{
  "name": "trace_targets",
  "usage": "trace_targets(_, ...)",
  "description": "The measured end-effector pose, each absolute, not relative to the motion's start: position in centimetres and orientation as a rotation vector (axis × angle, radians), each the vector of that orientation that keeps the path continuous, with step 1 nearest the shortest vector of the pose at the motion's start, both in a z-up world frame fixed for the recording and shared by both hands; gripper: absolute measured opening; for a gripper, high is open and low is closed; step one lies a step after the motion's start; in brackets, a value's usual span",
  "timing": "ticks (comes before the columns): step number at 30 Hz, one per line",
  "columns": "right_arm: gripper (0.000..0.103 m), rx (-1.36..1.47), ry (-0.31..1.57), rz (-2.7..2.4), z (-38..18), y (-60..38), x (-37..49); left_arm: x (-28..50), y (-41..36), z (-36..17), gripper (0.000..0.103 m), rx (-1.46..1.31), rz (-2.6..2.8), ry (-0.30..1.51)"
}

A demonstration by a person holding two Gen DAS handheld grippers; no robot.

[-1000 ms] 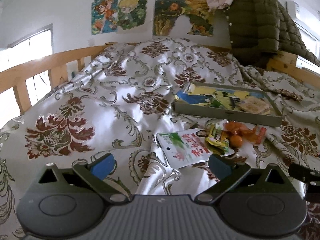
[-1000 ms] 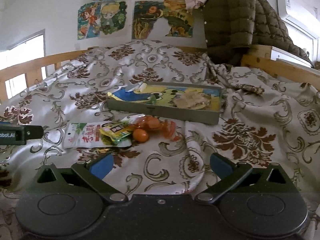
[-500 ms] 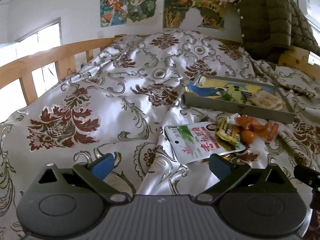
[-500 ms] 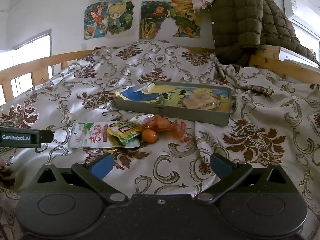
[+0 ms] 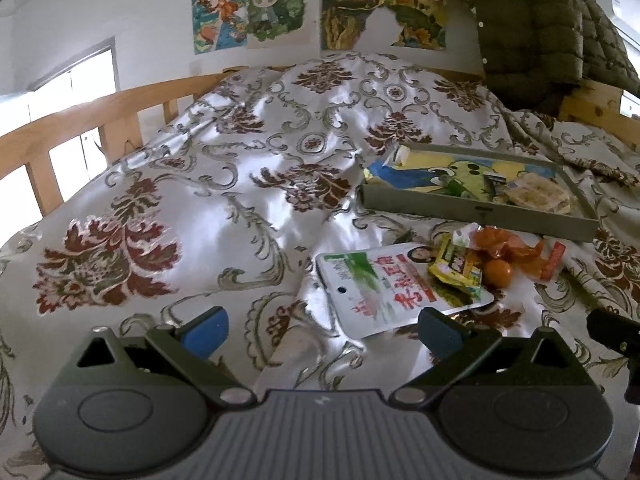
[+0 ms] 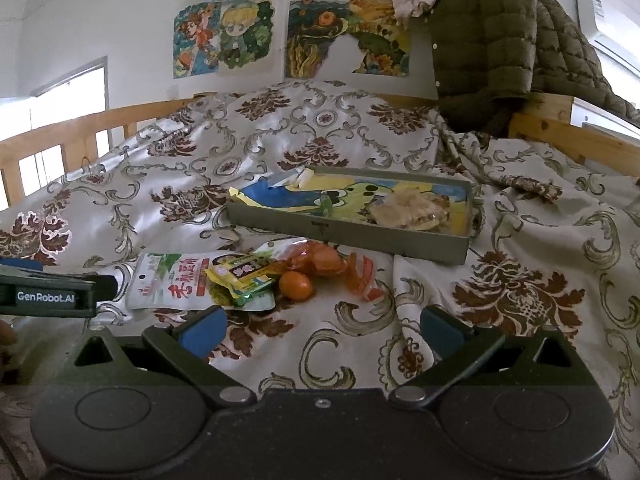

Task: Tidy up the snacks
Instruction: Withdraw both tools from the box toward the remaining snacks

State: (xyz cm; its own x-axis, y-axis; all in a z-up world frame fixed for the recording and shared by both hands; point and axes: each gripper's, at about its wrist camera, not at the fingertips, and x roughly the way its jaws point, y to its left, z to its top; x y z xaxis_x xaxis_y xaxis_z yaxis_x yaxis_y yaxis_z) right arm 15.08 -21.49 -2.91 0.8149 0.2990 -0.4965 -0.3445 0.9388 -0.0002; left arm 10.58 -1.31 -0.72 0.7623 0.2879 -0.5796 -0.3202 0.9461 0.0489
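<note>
Right wrist view: right gripper (image 6: pixel 322 330) spread, empty; snack pile (image 6: pixel 256 276) just ahead-left (left gripper (image 5: pixel 320 330) also spread, nearer white pouch (image 5: pixel 394 288)).

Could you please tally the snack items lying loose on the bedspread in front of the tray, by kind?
White flat pouch: 1
Yellow-green packet: 1
Orange wrapped pack: 1
Loose orange ball: 1
Total: 4
</note>
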Motion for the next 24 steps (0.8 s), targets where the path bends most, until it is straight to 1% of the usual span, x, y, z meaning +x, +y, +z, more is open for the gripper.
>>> trace_targets(7,0.102,-0.086,0.523,0.364,-3.0,-21.6,16.4,13.0,-1.9,-0.9,0.102,-0.062,0.320,0.638)
trace_targets(15,0.102,-0.064,0.499,0.356,-2.7,-22.5,18.9,15.1,-2.9,-1.0,0.102,-0.004,0.276,0.603)
trace_targets(20,0.102,-0.088,0.444,0.340,-2.6,-22.9,21.7,16.7,-3.2,-1.2,0.102,0.019,0.231,0.582)
trace_targets(24,0.102,-0.062,0.460,0.317,-2.8,-23.6,23.8,18.4,-3.7,-1.4,0.102,0.029,0.203,0.586)
